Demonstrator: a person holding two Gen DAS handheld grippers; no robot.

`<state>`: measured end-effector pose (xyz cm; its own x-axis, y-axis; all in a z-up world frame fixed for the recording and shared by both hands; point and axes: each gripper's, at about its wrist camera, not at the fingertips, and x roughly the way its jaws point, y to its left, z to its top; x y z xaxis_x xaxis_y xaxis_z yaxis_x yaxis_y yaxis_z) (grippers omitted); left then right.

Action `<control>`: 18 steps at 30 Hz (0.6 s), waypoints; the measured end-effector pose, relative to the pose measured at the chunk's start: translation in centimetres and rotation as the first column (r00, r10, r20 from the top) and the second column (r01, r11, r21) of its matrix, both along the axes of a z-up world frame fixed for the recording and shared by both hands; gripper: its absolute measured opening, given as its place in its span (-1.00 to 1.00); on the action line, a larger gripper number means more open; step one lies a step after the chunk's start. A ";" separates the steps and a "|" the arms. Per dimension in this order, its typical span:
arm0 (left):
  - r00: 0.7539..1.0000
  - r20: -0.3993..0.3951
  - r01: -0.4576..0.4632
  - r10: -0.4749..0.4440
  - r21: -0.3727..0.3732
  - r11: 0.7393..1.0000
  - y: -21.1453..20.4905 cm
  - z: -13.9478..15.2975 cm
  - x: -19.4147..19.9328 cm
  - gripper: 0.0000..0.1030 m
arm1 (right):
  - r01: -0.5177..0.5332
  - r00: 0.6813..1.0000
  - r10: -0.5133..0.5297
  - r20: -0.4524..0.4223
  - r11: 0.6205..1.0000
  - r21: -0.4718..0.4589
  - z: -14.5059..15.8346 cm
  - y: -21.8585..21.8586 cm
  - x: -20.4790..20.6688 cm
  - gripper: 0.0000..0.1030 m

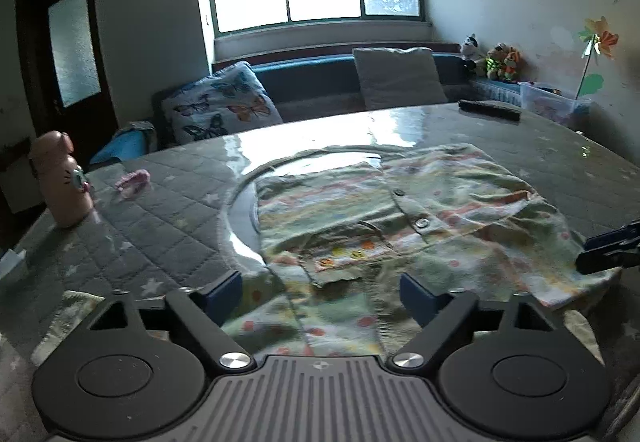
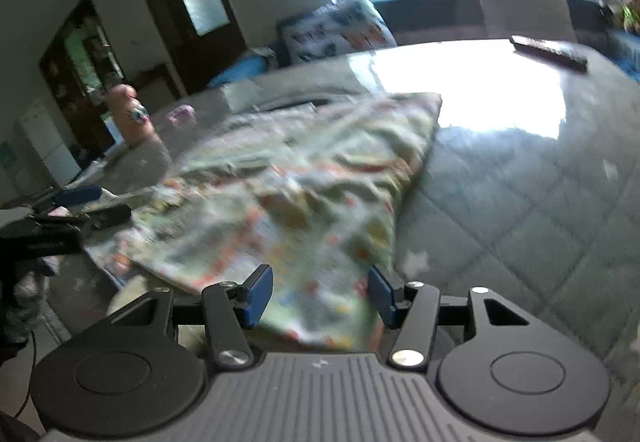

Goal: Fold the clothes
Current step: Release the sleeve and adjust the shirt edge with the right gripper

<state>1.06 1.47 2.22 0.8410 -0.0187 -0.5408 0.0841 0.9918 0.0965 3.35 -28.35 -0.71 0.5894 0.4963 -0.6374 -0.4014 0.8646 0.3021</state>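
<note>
A pale green child's shirt [image 1: 384, 218] with a coloured print and buttons lies spread on the grey quilted table [image 1: 160, 226]. My left gripper [image 1: 320, 296] is open, its blue pads either side of the shirt's near edge, low over the cloth. My right gripper [image 2: 320, 296] is open over the shirt's [image 2: 296, 186] near right corner; this view is blurred. Its fingers also show in the left wrist view [image 1: 608, 248] at the shirt's right edge. The left gripper shows at the left of the right wrist view [image 2: 80, 208].
A pink bottle [image 1: 60, 182] stands at the table's left edge, a small pink item [image 1: 134, 180] beside it. A dark remote [image 1: 490, 109] lies at the far side. A glossy turntable rim [image 1: 240, 218] shows under the shirt. A sofa with cushions [image 1: 220, 102] stands behind.
</note>
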 end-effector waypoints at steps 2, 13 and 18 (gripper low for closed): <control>1.000 -0.016 0.015 -0.016 -0.005 1.000 -0.4 -0.3 0.3 0.49 | -0.009 1.000 0.009 0.014 1.000 -0.006 0.3 0.1 0.2 0.05; 0.993 -0.088 0.074 -0.076 -0.031 0.997 -2.4 -2.1 3.4 -0.29 | -0.029 0.995 0.032 0.095 0.999 -0.038 0.6 2.6 4.1 0.21; 0.993 -0.097 0.068 -0.069 -0.017 0.998 -2.4 -2.8 4.8 -0.43 | -0.027 0.997 0.031 0.075 0.999 -0.047 -0.5 3.1 5.3 0.21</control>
